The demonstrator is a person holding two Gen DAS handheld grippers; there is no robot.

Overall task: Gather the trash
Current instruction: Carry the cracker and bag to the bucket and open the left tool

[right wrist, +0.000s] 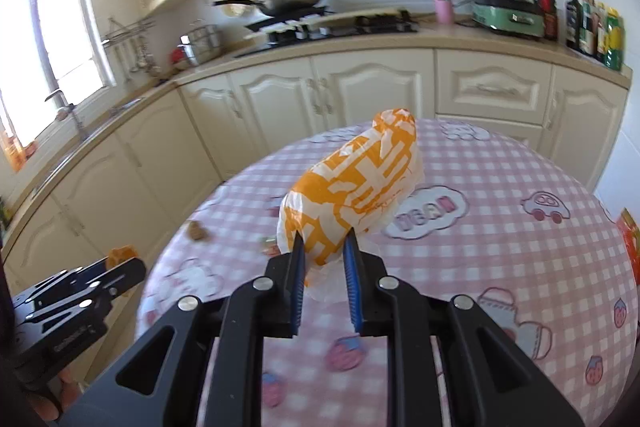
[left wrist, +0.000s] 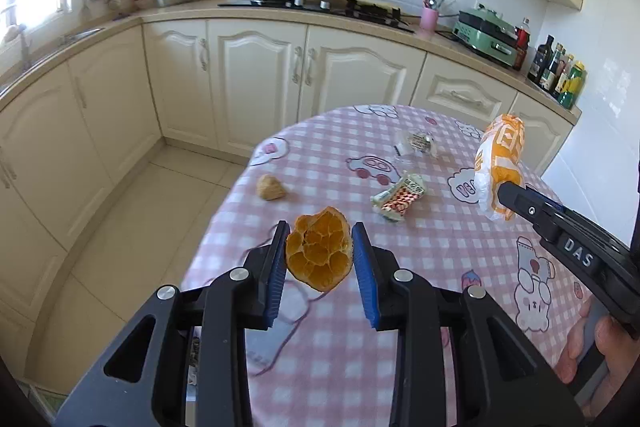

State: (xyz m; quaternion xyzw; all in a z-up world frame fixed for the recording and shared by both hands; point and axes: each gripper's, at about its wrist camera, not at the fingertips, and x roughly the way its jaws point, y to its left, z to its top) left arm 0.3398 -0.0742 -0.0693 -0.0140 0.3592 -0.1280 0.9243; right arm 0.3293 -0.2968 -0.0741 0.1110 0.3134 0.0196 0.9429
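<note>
Two pieces of trash are lifted clear of the surface [left wrist: 400,247], which wears a pink checked cloth with cartoon prints. The left tongs [left wrist: 320,247] are clenched on an orange peel [left wrist: 319,251], its pithy inside facing the camera, one blue pad at each side of it. The right tongs [right wrist: 324,247] are clenched on the near end of a crumpled orange-and-white bag [right wrist: 356,191], which sticks out ahead of them and above the cloth.

Measured from the orange peel, in the left wrist view: a small brown lump [left wrist: 271,187] lies on the cloth beyond it and to the left. A crushed red-and-white wrapper [left wrist: 398,198] lies beyond it to the right. A clear crumpled wrapper [left wrist: 418,141] lies farther still, toward the far edge of the surface. The bag hangs well to the right of the peel. A person's fingers [left wrist: 576,351] show at the lower right of it, around the right handle.
</note>
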